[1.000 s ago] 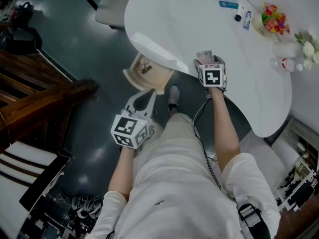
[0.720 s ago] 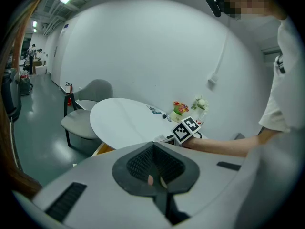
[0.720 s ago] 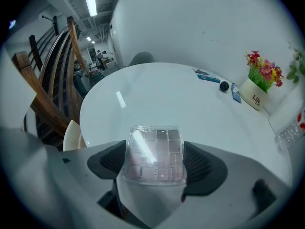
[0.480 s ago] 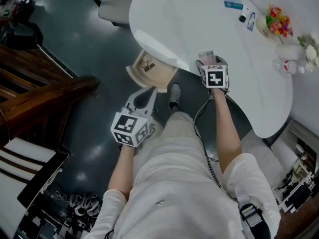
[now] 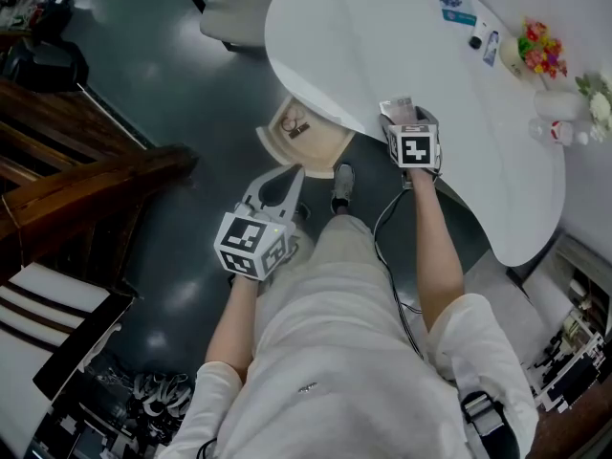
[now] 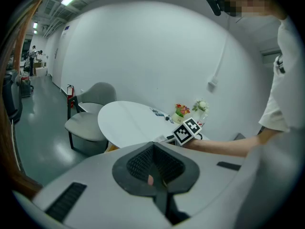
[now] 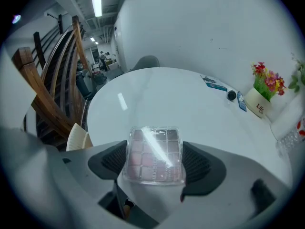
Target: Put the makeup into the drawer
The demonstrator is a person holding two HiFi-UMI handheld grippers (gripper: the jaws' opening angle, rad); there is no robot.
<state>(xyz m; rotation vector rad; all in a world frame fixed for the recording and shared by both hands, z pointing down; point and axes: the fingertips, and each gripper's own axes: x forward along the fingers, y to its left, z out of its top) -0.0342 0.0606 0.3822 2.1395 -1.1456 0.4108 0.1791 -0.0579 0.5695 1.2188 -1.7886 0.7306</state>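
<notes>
R tongs clamped on makeup palette, held above bench edge. Open drawer sits under bench edge, left of palette. L tongs closed, empty, nearer drawer.

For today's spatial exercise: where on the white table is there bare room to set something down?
The table is bare across its broad middle, from the side above the open drawer to the blue packet. It is crowded along the far right rim: blue tube, flower pot, vase.
</notes>
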